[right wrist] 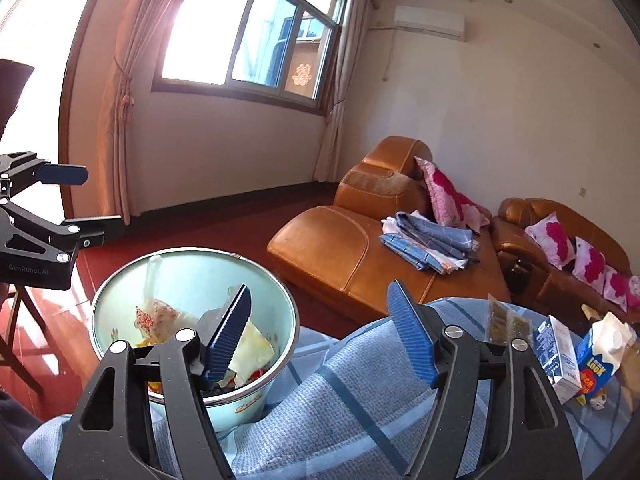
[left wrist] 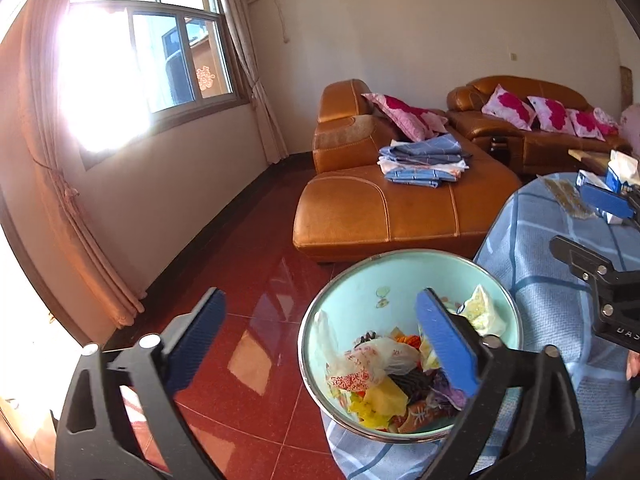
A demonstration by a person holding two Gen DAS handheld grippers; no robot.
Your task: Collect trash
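Observation:
A pale green trash bin [left wrist: 352,280] stands beside the blue checked table cloth [left wrist: 552,280]. It holds several wrappers, a plastic bag [left wrist: 372,360] and a crumpled yellow-white wrapper [left wrist: 482,308]. My left gripper [left wrist: 320,344] is open and empty above the bin's left rim. My right gripper [right wrist: 320,336] is open and empty, its left finger over the bin [right wrist: 188,276], its right finger over the cloth [right wrist: 320,400]. On the table lie a clear packet [right wrist: 506,320], a blue-white carton [right wrist: 558,356] and a blue milk carton [right wrist: 604,356]. The left gripper [right wrist: 76,204] also shows in the right wrist view.
An orange leather sofa [left wrist: 380,208] with folded blue cloths [left wrist: 424,160] and pink pillows [left wrist: 508,108] stands behind the table. The floor is red tile [left wrist: 248,300]. A window with curtains [left wrist: 140,60] is at the left. A chair leg [right wrist: 24,320] stands left of the bin.

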